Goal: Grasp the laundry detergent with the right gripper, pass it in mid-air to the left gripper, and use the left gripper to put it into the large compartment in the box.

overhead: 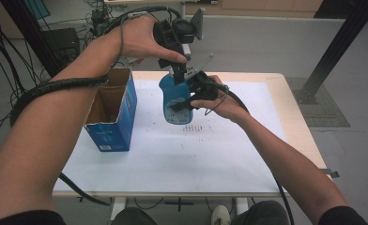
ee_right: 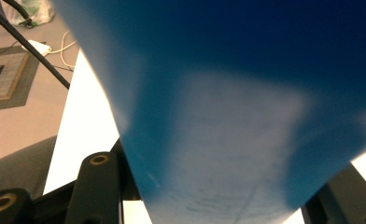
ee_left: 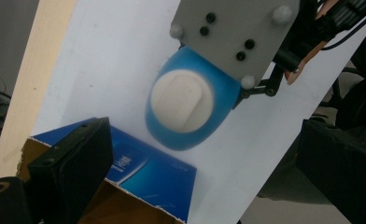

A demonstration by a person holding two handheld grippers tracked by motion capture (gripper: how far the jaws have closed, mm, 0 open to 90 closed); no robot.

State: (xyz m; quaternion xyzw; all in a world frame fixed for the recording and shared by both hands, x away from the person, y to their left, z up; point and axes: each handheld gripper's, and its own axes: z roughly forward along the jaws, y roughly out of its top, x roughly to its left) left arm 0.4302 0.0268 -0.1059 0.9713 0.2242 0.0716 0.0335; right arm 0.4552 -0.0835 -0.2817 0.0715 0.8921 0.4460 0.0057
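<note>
A light wooden table (overhead: pixel 290 112) carries a large white sheet (overhead: pixel 182 154) that covers most of its top, leaving a bare wood strip along the right and far edges. On the sheet's left part stands an open blue cardboard box (overhead: pixel 114 119), its flaps up. Small dark specks (overhead: pixel 196 127) mark the sheet near its middle.

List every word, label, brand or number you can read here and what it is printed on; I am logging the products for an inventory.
Blue bottle, held in the right gripper: a pale label with dark print, too blurred to read.
Blue carton: a small white label low on its front, too small to read.
Blue carton's side in the left gripper view: faint pale lettering, blurred, unreadable.
Bottle's white cap: no lettering visible.
No text here reads clearly.
</note>
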